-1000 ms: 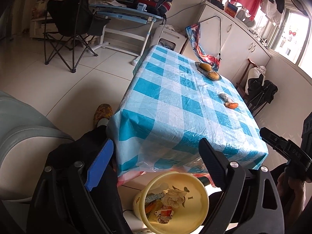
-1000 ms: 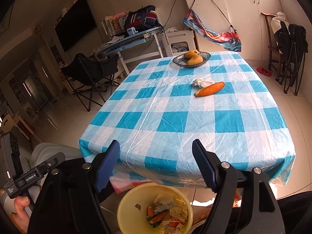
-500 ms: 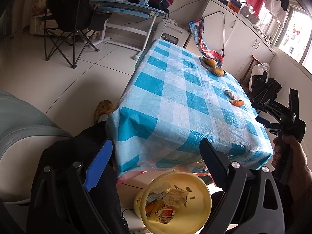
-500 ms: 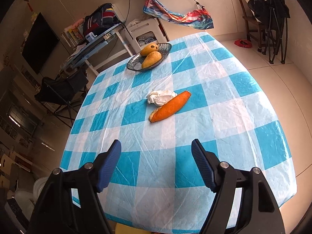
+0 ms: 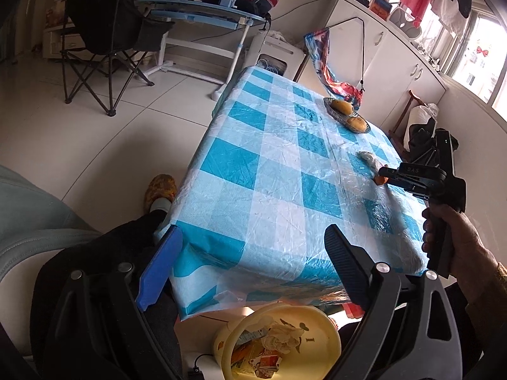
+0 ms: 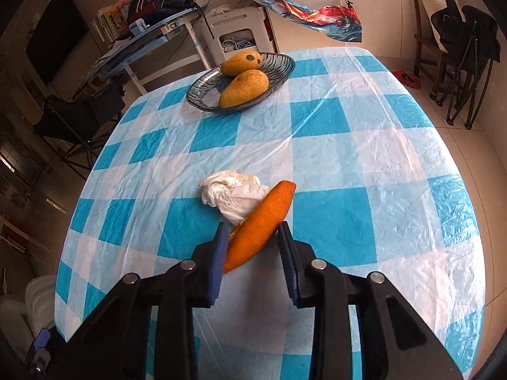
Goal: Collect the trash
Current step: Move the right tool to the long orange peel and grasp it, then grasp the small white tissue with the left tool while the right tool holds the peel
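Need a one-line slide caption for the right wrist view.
Right gripper closing around an orange peel beside a crumpled tissue on the checked tablecloth.

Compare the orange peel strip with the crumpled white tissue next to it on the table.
The long curved orange peel strip is smooth and stiff-looking; the crumpled white tissue is a soft wrinkled wad. The peel lies between the closing right tongs, while the tissue sits just beyond them, free. Both rest touching on the blue-and-white checked tablecloth.
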A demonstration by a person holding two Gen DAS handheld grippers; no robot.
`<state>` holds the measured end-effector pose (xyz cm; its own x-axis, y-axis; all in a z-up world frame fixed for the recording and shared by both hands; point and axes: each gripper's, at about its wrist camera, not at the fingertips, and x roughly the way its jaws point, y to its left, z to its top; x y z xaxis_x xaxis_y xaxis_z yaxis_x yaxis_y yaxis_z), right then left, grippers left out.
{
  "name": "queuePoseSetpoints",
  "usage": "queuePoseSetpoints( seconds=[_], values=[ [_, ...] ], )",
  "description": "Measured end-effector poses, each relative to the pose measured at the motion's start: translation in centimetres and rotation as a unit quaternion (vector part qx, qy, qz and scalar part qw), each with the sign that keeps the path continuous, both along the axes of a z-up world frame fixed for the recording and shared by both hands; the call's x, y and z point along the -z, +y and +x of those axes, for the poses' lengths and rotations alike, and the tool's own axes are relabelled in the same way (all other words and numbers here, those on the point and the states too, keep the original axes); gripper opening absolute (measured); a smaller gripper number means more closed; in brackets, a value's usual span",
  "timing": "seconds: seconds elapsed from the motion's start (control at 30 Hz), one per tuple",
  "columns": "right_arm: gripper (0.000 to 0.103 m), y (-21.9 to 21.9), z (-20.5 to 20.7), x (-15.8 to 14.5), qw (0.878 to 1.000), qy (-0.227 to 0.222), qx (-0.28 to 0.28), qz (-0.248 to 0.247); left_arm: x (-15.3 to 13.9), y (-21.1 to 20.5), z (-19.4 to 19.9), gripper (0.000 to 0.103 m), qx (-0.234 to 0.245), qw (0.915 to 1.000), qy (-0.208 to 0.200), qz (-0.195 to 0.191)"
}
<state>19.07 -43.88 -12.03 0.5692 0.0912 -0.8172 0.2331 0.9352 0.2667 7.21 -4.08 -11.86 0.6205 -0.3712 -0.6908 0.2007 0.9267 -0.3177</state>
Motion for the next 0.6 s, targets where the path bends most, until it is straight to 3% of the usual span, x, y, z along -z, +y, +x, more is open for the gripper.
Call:
queuePoseSetpoints(
  seconds=[0.13, 0.27, 0.37, 0.43, 0.6],
  values=[
    [0.016, 0.6, 0.2, -0.9, 0.996, 0.024, -0.073, -0.039, -1.6, -3.9, 3.3, 0.088, 0.05, 0.9986, -0.015, 0.006],
    [0.015, -0.4, -1.1, -1.6, 0.991, 0.031, -0.11, -0.062, -2.9, -10.8, 6.8, 0.088, 0.122, 0.9911, -0.033, 0.041],
    [0.015, -1.8, -2.0, -1.4, 0.994, 0.025, -0.101, -0.045, -2.7, -16.2, 9.5, 0.088, 0.156, 0.9836, -0.045, 0.079],
    [0.015, -2.1, -1.7, -0.8, 0.994, 0.031, -0.098, -0.028, -2.2, -19.0, 11.7, 0.088, 0.161, 0.9822, -0.033, 0.09],
    [0.022, -2.0, -1.1, -0.6, 0.994, 0.032, -0.103, -0.031, -0.6, -23.7, 16.5, 0.088, 0.135, 0.988, 0.015, 0.073]
  ],
)
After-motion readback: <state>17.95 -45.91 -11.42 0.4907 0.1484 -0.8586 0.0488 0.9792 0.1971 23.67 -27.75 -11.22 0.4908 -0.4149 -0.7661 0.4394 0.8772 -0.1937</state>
